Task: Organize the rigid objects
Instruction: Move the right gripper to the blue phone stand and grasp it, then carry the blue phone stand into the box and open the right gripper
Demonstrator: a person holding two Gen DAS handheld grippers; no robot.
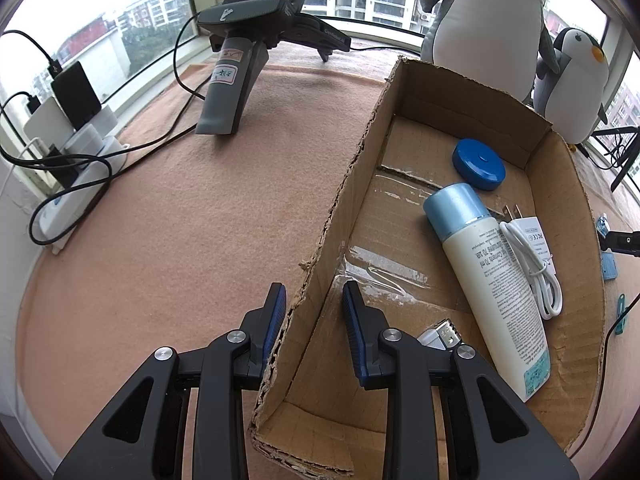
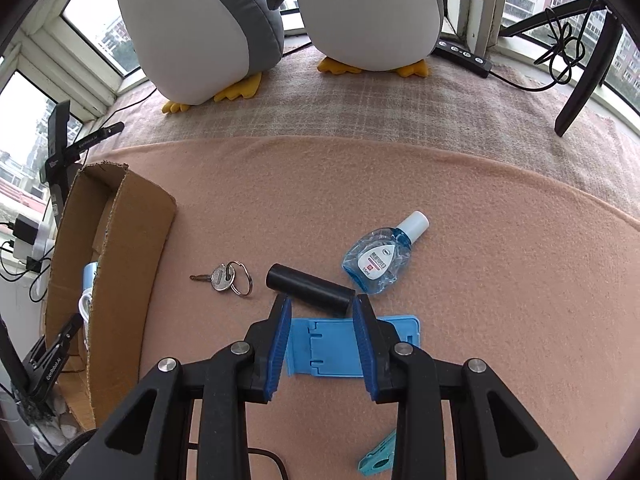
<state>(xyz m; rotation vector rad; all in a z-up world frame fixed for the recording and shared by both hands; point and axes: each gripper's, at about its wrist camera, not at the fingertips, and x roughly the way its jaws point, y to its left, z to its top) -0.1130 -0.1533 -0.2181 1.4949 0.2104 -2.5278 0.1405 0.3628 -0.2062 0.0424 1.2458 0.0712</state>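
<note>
From the left wrist we look down on our left gripper [image 1: 314, 300], jaws spread and straddling the near left wall of the cardboard box [image 1: 348, 184], one blue pad outside, one inside, nothing clamped between them. Inside the box lies a white bottle [image 1: 496, 280] with a pale blue cap, on its side, and just beside it on the right a white charger [image 1: 532, 240] with its coiled cable. Farther back sits a round blue lid [image 1: 479, 163]. Something small, metallic and white [image 1: 440, 334] peeks out by the inner finger, and we cannot tell what it is. The box rests on a pink blanket [image 1: 180, 220]; beyond it a spare gripper [image 1: 248, 52] stands on its handle, and two plush penguins [image 1: 488, 12] sit by the window. Over to the right wrist: our right gripper [image 2: 320, 308] hangs wide open and holds nothing, above a flat blue stand [image 2: 324, 348] on the blanket. Just past the fingertips lies a black cylinder [image 2: 310, 290] on its side. Left of it, a key [image 2: 222, 277] on a ring; right of it, and very close, a small blue bottle [image 2: 380, 260] with a white cap, lying tilted. A teal piece [image 2: 378, 458] shows at the bottom edge. The box stands at the far left, well apart from these loose things.
</note>
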